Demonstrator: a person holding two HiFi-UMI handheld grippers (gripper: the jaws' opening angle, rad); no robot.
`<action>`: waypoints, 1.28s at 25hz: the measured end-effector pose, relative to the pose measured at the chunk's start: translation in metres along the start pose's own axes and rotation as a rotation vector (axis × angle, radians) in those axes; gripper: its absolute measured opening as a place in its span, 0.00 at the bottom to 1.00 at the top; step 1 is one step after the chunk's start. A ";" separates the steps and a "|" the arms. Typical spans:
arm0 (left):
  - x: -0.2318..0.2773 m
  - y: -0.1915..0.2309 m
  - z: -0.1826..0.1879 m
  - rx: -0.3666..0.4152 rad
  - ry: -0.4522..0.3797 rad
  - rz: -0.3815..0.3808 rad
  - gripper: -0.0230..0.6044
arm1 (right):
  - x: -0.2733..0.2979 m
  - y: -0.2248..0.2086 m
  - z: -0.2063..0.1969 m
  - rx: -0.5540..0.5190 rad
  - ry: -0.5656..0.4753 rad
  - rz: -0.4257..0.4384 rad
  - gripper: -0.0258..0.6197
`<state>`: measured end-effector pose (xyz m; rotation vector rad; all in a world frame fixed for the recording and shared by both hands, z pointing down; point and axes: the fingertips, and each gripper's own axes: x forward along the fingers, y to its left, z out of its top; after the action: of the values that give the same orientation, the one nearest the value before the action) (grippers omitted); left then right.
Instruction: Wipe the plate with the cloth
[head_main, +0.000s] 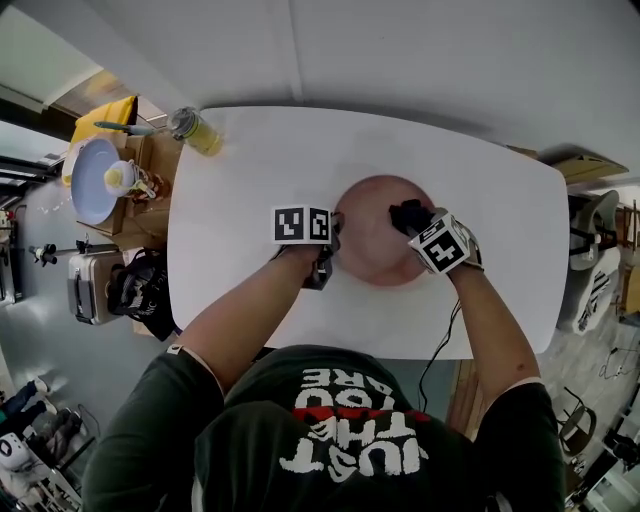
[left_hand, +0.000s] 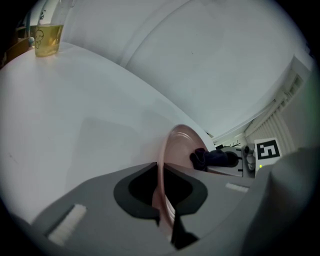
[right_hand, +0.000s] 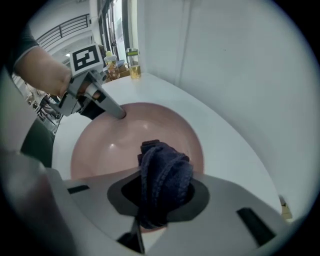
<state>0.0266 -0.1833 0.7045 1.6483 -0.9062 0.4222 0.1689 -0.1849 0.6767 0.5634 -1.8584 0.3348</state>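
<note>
A pink plate (head_main: 372, 262) is being kept near the middle of the white table (head_main: 230, 230). Its left rim is being pinched by the left gripper (head_main: 332, 252), the jaws being pressed almost together on the thin edge. In the left gripper view the rim is being seen edge-on, running up from between the jaws.

A dark blue cloth (head_main: 407, 216) is being clamped by the right gripper (head_main: 412, 222), bunched into a wad that is filling the gap between its jaws and sticking out past the tips. The wad is being held over the right part of the plate's inside, close to the surface. Whether it is being pressed onto the plate cannot be told.

A jar of yellow liquid (head_main: 196, 131) is being left standing at the table's far left corner, well apart from the plate.
</note>
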 end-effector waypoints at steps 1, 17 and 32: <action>0.000 0.000 0.000 -0.003 -0.005 0.002 0.07 | -0.004 0.005 -0.009 -0.004 0.017 0.007 0.15; 0.002 -0.002 -0.001 0.038 0.018 -0.007 0.07 | 0.020 0.105 0.040 -0.069 -0.079 0.124 0.15; 0.003 0.001 0.002 0.031 0.038 -0.026 0.07 | -0.064 0.067 0.007 0.279 -0.351 0.087 0.15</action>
<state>0.0280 -0.1861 0.7068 1.6728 -0.8530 0.4507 0.1453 -0.1178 0.6166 0.7709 -2.1950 0.5897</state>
